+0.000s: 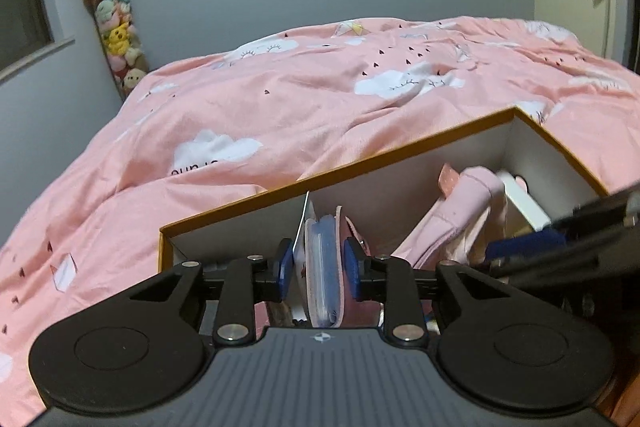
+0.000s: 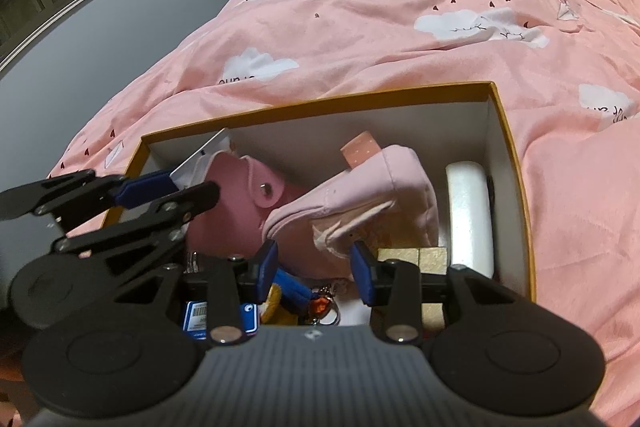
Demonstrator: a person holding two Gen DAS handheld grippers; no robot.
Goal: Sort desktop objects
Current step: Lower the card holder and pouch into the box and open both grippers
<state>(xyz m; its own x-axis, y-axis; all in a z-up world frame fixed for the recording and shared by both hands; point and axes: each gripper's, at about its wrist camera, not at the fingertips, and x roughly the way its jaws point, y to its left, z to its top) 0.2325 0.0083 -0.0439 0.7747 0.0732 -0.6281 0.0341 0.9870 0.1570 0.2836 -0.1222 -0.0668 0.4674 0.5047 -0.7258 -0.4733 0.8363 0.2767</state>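
Observation:
An orange-rimmed box (image 1: 280,189) with white inner walls (image 2: 320,101) sits on the bed. My left gripper (image 1: 316,263) is shut on a pink case (image 1: 324,267) with a white card at the box's left end; the case also shows in the right wrist view (image 2: 240,195). My left gripper appears there too (image 2: 160,183). My right gripper (image 2: 314,267) is open, its blue pads either side of the lower edge of a pale pink pouch (image 2: 360,195) without closing on it. The pouch (image 1: 460,211) leans in the middle of the box.
In the box lie a white cylinder (image 2: 470,211), gold blocks (image 2: 420,259), keychains (image 2: 324,303) and a blue packet (image 2: 198,319). A pink cloud-print duvet (image 1: 320,99) surrounds the box. A plush toy column (image 1: 116,27) hangs at the wall corner.

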